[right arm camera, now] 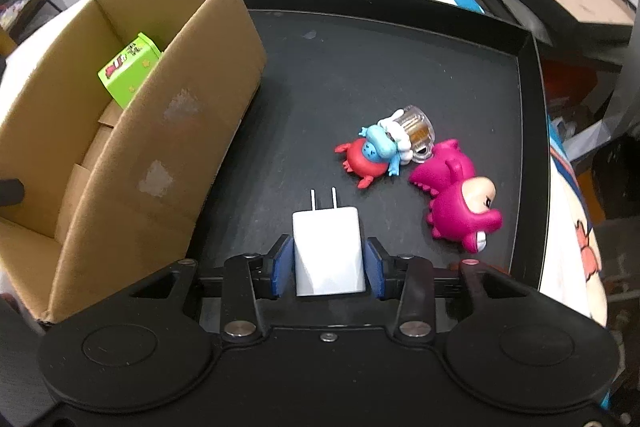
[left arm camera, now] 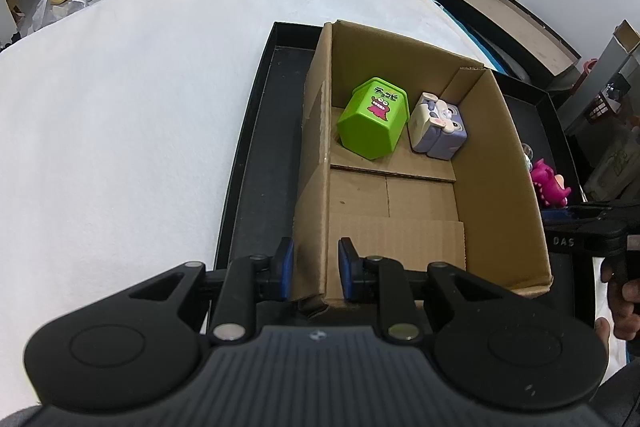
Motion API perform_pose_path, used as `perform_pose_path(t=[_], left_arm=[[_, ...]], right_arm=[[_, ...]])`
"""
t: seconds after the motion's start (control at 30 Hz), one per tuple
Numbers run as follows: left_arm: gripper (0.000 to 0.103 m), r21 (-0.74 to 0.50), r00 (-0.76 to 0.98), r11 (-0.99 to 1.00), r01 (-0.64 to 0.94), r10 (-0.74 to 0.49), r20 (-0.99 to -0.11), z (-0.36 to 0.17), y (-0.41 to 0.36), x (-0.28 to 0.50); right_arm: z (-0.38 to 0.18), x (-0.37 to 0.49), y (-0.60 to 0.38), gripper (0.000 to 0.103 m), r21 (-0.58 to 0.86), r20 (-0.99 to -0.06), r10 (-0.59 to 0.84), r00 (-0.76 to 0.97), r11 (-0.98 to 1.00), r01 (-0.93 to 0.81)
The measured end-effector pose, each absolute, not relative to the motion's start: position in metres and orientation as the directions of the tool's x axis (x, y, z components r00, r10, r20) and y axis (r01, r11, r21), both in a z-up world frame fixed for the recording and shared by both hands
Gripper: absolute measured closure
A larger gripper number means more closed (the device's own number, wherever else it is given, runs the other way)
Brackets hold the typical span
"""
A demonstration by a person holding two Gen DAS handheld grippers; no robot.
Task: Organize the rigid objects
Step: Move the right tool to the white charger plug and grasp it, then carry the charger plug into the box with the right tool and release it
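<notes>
I can't see the white plug's [right arm camera: 329,251] bottom — my R fingers [right arm camera: 286,267] squeeze it. L fingers [left arm camera: 286,267] pinch the box wall [left arm camera: 310,195], both pointing down.

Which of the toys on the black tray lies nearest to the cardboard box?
The red crab toy; the pink dinosaur lies farther right.
</notes>
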State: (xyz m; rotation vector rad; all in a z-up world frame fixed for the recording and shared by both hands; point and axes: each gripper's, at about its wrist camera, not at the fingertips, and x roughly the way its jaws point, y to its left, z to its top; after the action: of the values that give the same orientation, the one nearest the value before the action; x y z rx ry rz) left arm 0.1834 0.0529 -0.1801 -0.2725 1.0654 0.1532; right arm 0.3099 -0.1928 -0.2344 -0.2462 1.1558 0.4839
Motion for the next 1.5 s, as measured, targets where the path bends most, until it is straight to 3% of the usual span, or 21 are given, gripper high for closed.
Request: perform_pose_path(t=[0.33, 0.63, 1.5], left_arm=[[0.081, -0.158, 0.487, 0.956, -0.248, -0.018, -0.873, -0.177, 0.054, 0.179], [0.081, -0.181, 0.493, 0.953, -0.242, -0.04, -0.869, -0.177, 0.058, 0.178], [0.081, -0.22, 0.521, 0.949, -0.228, -0.072, -0.85, -0.175, 0.065, 0.172]], right_arm=[[-0.233, 0.303, -0.19, 0.067, 0.011, -0.915, 0.204, 0.347, 0.874, -0.485], [-0.199, 0.297, -0.202, 0.067, 0.132, -0.89, 0.292, 0.351, 0.9, -0.416], [-0.118, 0.294, -0.18, 0.067, 0.008, -0.838, 0.242, 0.489, 0.901, -0.434]])
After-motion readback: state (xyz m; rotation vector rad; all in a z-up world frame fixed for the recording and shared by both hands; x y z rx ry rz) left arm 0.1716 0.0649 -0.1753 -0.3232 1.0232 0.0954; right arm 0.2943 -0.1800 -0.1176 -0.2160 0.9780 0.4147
